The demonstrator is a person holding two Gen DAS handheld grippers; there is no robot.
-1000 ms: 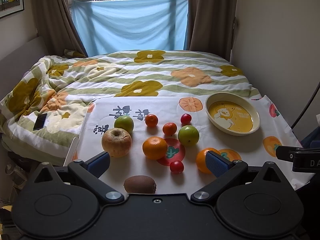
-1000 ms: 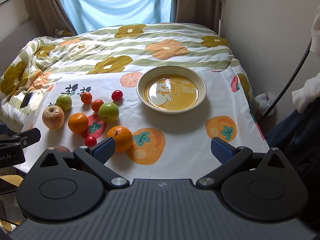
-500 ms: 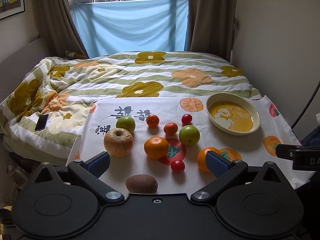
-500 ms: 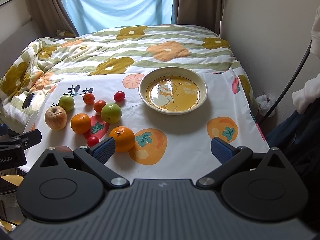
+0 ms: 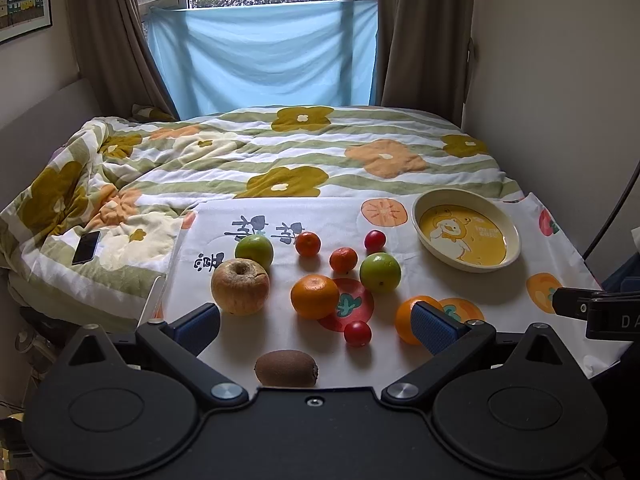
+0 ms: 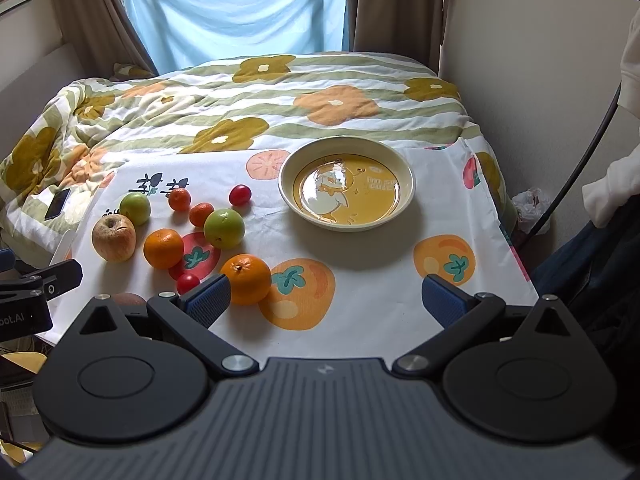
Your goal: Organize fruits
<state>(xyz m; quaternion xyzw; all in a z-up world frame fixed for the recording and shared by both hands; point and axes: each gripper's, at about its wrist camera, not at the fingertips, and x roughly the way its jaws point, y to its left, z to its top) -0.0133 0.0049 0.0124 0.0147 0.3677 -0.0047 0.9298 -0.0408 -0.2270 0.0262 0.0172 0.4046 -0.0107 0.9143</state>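
Since a second ago both views have edged slightly nearer the fruit. The left gripper [image 5: 314,326] and right gripper [image 6: 326,300] hover with jaws spread, empty. Nearest, the kiwi [image 5: 287,368] lies crosswise at the cloth's front edge; beyond, the apple [image 5: 240,287], oranges [image 5: 315,296], and the empty bowl [image 6: 404,184] amid open cloth.

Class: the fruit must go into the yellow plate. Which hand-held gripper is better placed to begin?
Probably right: the right hand-held gripper is open, beside an orange, facing the empty plate.
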